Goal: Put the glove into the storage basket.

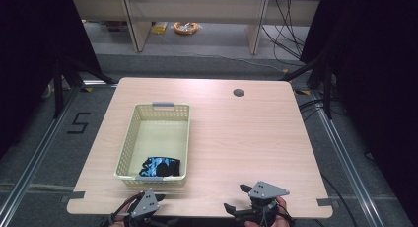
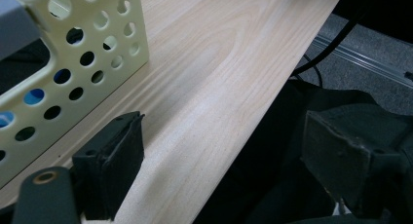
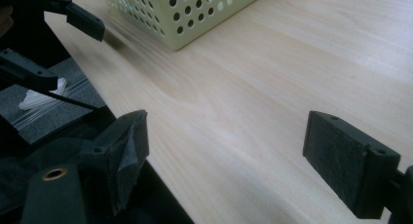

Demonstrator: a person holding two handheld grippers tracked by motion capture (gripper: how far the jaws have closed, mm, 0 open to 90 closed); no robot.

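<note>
A pale yellow perforated basket [image 1: 153, 138] stands on the left half of the wooden table [image 1: 256, 138]. A black and blue cloth item [image 1: 160, 166] lies in its near end. My left gripper [image 1: 162, 207] hovers at the table's front edge, just before the basket's near wall [image 2: 97, 44]. Its jaws are open with nothing between them [image 2: 229, 156]; one is over the wood, the other past the edge. My right gripper [image 1: 236, 197] sits at the front edge further right, open and empty [image 3: 234, 151]. It looks across at the basket [image 3: 195, 14] and the left gripper [image 3: 63, 48].
A round cable hole [image 1: 238, 93] sits near the table's far right. Beyond the table are desk legs, loose cables and a yellow coil [image 1: 185, 27] on the floor. Black curtains hang on both sides. Bare wood stretches right of the basket.
</note>
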